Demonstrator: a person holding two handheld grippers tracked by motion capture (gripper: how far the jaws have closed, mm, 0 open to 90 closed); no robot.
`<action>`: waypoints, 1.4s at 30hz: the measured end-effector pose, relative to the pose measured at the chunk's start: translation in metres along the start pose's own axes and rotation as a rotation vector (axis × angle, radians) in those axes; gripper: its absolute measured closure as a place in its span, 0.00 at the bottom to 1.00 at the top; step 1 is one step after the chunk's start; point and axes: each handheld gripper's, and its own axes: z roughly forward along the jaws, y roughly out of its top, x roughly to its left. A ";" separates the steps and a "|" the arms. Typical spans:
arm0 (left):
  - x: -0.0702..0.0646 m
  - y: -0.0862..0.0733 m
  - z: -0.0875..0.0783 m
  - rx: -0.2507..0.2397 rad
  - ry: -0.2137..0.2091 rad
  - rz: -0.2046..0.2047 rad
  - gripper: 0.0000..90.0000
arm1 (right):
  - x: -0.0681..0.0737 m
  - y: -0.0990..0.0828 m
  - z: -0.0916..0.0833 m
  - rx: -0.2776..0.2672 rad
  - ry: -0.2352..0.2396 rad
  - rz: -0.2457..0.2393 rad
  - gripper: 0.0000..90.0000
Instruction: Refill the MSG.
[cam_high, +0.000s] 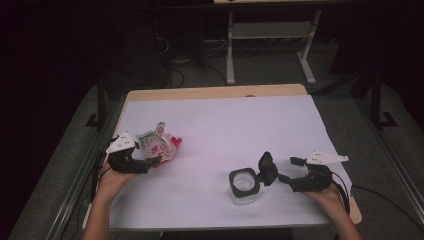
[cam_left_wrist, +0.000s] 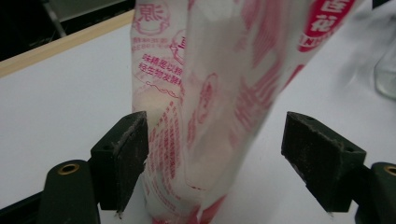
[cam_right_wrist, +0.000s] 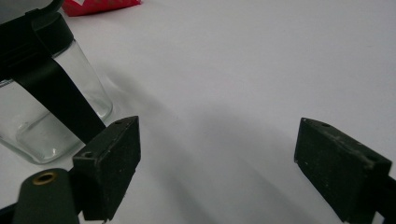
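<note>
Left gripper view: left gripper (cam_left_wrist: 215, 154) gapes around the pouch (cam_left_wrist: 219, 93); right gripper (cam_right_wrist: 217, 163) open

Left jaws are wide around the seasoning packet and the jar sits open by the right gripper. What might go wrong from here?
The packet stands loose between the open left gripper pads, so it may flop over or slip out. The glass jar, lid flipped back, sits just beside the right gripper; a careless nudge might tip it.

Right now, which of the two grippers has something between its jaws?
The left gripper: the red-and-white printed pouch stands between its open jaws. The right gripper has bare table between its jaws.
</note>
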 end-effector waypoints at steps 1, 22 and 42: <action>0.001 -0.001 0.001 0.000 0.009 0.000 0.28 | 0.000 0.000 0.000 0.000 0.000 0.001 0.16; 0.002 -0.007 0.006 -0.010 0.048 0.036 0.65 | -0.001 0.000 0.000 0.004 0.002 0.004 0.16; 0.004 -0.005 0.006 -0.051 0.002 -0.002 0.99 | -0.001 0.000 0.001 0.012 0.002 0.008 0.16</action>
